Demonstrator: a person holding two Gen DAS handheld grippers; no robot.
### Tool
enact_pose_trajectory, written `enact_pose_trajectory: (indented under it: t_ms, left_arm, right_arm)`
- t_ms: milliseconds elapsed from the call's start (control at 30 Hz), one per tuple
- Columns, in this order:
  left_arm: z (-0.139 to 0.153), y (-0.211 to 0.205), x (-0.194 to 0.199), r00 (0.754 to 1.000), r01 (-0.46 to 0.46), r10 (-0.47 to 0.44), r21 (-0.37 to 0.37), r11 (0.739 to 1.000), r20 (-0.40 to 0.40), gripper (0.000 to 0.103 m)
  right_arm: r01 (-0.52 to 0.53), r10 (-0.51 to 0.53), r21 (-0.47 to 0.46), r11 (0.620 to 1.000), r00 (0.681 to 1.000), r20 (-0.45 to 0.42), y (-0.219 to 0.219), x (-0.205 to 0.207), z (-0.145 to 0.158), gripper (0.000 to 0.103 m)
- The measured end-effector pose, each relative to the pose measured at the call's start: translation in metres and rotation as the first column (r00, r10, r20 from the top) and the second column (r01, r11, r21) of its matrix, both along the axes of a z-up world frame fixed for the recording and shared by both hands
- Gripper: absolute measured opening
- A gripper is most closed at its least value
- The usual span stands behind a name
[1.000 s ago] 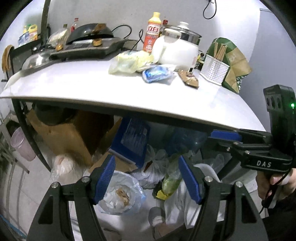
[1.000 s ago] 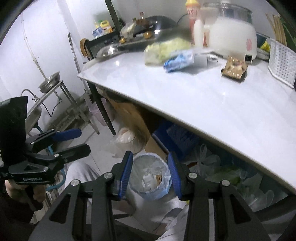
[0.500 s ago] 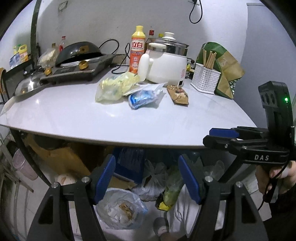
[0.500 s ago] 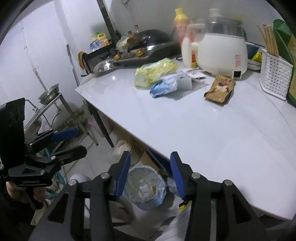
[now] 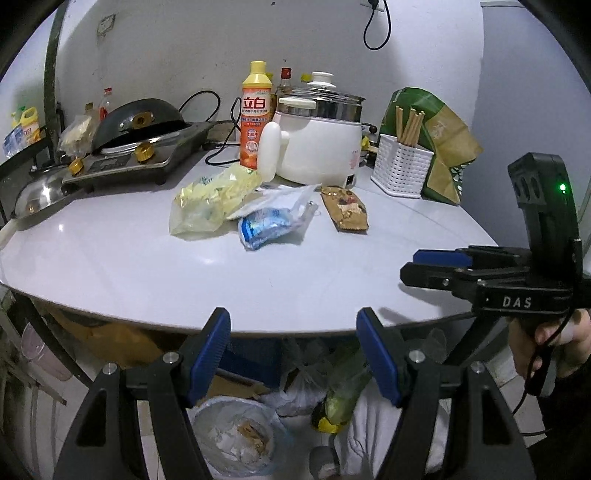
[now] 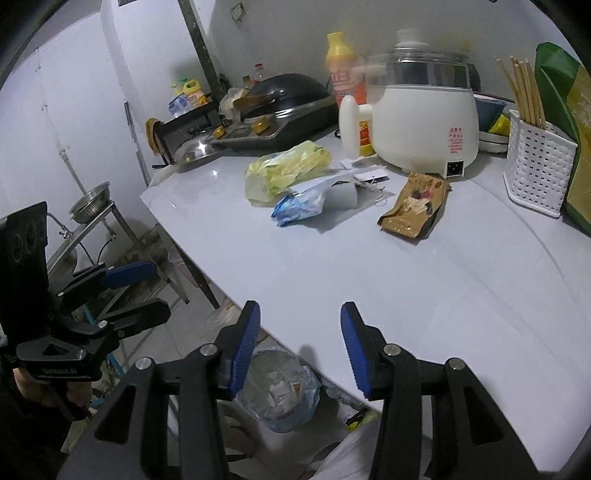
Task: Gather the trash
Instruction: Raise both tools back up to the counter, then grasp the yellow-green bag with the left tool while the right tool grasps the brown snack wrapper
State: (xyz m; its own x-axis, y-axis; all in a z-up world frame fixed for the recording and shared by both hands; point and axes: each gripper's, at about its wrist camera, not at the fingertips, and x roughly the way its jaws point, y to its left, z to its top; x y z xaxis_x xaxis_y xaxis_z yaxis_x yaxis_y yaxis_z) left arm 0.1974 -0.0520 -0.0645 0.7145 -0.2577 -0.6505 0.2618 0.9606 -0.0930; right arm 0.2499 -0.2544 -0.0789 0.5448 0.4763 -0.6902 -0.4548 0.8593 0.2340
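Both handheld grippers tilt downward, jaws apart and empty: the left gripper (image 5: pixel 293 350) spread wider than the right gripper (image 6: pixel 300 345). A hand (image 5: pixel 561 338) grips the right handle, seemingly on its trigger.

A white, glossy bench (image 5: pixel 147 280) is seen set against a grey plastered wall (image 5: pixel 184 44), from which a black cable (image 5: pixel 376 26) is hung. To the right, a pale blue wall (image 5: pixel 524 92) is met at a corner. On the far side, a metal stand (image 6: pixel 99 221) is placed beside a white wall (image 6: pixel 74 110). A pale tiled floor (image 6: pixel 173 332) is glimpsed beneath the bench. The room is dimly, coolly lit.
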Motion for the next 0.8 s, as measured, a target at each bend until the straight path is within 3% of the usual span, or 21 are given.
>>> enact_pose_trajectory:
  t_ms: [467, 800]
  left_arm:
    - [0.012, 0.016, 0.058, 0.999, 0.022, -0.02, -0.037, 0.999, 0.05, 0.071]
    - [0.006, 0.044, 0.097, 0.998, -0.002, 0.005, -0.053, 0.999, 0.057, 0.071]
  right_arm:
    - [0.103, -0.103, -0.044, 0.994, 0.995, 0.013, -0.016, 0.073, -0.002, 0.043]
    - [0.141, -0.141, -0.091, 0.986, 0.99, 0.008, -0.009, 0.12, -0.01, 0.046]
